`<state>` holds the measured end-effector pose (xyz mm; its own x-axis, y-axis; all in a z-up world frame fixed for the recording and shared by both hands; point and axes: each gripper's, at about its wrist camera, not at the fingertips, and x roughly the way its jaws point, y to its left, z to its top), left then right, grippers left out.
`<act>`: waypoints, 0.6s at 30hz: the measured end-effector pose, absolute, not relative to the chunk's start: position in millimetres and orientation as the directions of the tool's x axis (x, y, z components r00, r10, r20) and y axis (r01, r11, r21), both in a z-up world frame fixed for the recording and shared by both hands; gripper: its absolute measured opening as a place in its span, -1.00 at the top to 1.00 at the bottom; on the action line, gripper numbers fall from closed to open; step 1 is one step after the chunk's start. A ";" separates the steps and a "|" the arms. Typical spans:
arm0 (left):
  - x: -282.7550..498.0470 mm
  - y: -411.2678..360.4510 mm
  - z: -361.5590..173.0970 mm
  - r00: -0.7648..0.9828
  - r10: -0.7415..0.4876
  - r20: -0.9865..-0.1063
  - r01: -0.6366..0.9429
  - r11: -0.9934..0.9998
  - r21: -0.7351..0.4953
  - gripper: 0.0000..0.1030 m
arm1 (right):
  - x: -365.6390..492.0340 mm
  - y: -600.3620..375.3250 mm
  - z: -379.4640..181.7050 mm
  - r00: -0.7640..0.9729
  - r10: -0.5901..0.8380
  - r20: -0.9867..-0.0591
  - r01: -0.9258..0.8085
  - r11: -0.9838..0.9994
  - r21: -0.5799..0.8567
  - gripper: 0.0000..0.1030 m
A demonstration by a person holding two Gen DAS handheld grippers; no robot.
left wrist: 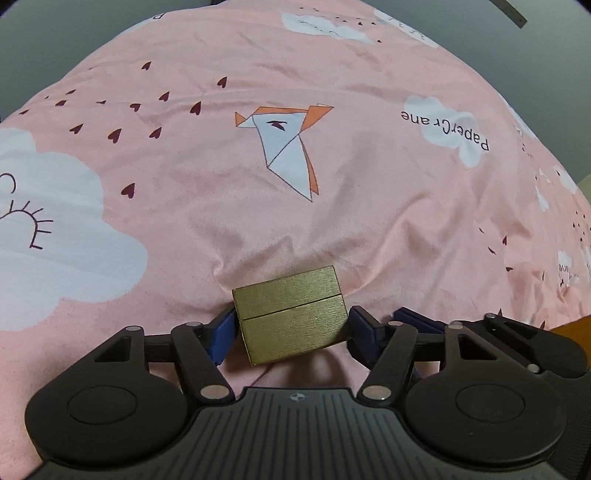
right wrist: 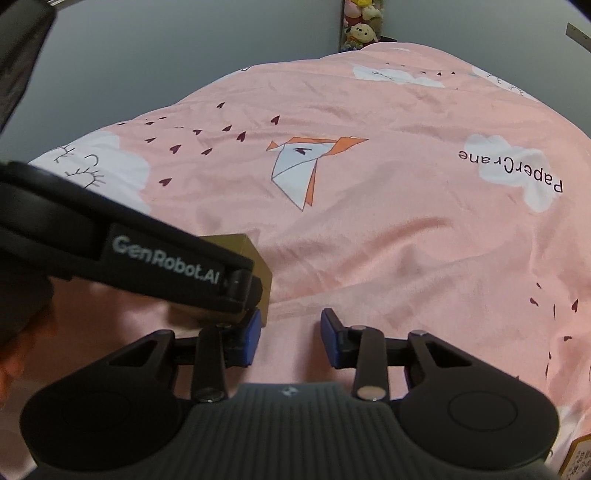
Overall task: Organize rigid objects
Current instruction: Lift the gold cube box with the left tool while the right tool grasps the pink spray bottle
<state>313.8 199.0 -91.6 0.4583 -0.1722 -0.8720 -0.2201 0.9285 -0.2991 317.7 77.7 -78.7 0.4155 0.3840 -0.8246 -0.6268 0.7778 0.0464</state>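
A small gold box [left wrist: 291, 314] with a lid seam sits between the blue pads of my left gripper [left wrist: 291, 332], tilted, over the pink bedspread [left wrist: 295, 184]. The pads press its two sides. In the right wrist view the same gold box [right wrist: 258, 266] shows partly behind the black body of the left gripper [right wrist: 147, 258], just left of my right gripper [right wrist: 290, 336]. My right gripper is open and empty, its blue pads apart above the bedspread.
The pink bedspread [right wrist: 369, 221] with clouds, hearts and a paper crane print covers the bed. Stuffed toys [right wrist: 360, 26] stand by the grey wall at the far end. An orange object [left wrist: 576, 332] shows at the right edge.
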 end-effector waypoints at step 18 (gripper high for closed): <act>197.5 170.5 -21.1 0.561 -0.153 -0.813 -0.061 0.972 -0.225 -0.41 | 231.3 28.1 -40.4 0.343 0.430 -0.835 -0.725 0.686 0.056 0.29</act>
